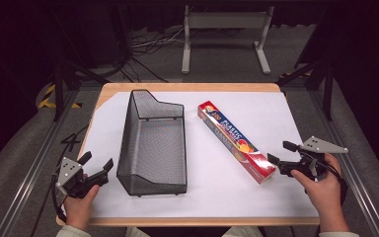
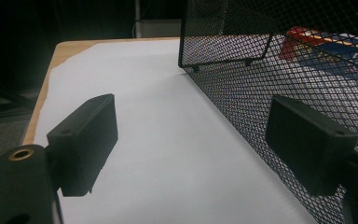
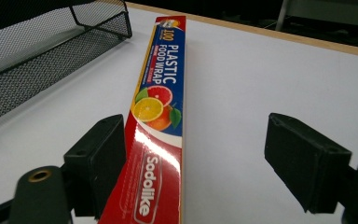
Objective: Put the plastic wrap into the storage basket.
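Jaws on my right gripper (image 1: 280,152) stand spread wide, and the near end of the plastic wrap box (image 1: 235,139) lies between them; in the right gripper view the box (image 3: 157,122) sits close against one jaw, with clear space to the other, and I can't tell whether it touches. It lies flat on the white sheet (image 1: 266,118) that covers the table (image 1: 187,87), running diagonally away from me, just right of the black mesh basket (image 1: 153,143). My left gripper (image 1: 97,163) is also spread wide and grips nothing; it hovers at the basket's near left corner, and in the left gripper view the mesh wall (image 2: 242,93) runs beside one jaw.
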A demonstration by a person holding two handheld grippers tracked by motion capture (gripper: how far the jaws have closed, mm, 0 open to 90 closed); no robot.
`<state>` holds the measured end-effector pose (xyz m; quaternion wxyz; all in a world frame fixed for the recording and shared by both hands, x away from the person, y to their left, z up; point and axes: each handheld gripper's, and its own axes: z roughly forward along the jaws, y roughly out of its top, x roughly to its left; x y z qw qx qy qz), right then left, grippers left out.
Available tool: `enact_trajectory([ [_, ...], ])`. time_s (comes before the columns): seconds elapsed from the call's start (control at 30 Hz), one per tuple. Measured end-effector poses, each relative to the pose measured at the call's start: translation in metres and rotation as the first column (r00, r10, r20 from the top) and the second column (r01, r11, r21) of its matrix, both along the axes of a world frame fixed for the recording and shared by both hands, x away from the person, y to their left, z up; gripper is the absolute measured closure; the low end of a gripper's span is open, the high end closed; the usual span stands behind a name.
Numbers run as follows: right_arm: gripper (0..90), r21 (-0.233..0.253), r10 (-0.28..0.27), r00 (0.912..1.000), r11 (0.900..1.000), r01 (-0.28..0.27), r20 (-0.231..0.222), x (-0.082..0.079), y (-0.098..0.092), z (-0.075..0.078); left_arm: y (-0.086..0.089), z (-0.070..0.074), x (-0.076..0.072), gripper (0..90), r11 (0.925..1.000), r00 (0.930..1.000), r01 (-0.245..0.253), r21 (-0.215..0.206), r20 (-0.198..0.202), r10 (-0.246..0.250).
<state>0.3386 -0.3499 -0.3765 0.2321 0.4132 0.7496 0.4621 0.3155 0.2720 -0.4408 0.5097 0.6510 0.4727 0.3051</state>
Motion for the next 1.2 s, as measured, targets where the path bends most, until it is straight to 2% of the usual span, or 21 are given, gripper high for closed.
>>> enact_trajectory([
  [0.17, 20.4, -0.006, 0.002, 0.9999, 1.0, -0.002, -0.015, 0.007, 0.008, 0.007, 0.0, 0.0, 0.0, 17.9, 1.0, 1.0, -0.002, 0.003, 0.0, 0.002],
  [0.53, 18.0, -0.054, 0.081, 0.9954, 0.995, -0.083, -0.053, 0.034, 0.046, 0.026, -0.003, -0.001, 0.0, 17.9, 0.9996, 1.0, 0.007, 0.026, 0.0, -0.007],
  [0.73, 17.5, -0.038, 0.089, 0.9936, 0.995, -0.092, -0.07, 0.052, 0.055, 0.031, -0.003, -0.001, 0.0, 17.9, 0.9996, 1.0, 0.002, 0.029, 0.0, -0.002],
  [0.9, 16.2, -0.033, 0.093, 0.9911, 0.995, -0.097, -0.095, 0.065, 0.063, 0.032, -0.003, -0.001, 0.0, 17.9, 0.9995, 1.0, 0.003, 0.031, 0.001, -0.003],
  [0.97, 16.2, -0.05, 0.098, 0.9865, 0.993, -0.105, -0.132, 0.075, 0.072, 0.031, -0.003, -0.001, 0.0, 17.9, 0.9995, 1.0, 0.004, 0.03, 0.002, -0.004],
  [1.2, 16.2, -0.08, 0.105, 0.9804, 0.99, -0.12, -0.167, 0.091, 0.09, 0.029, -0.003, -0.001, 0.0, 17.9, 0.9995, 1.0, 0.005, 0.031, 0.003, -0.005],
])
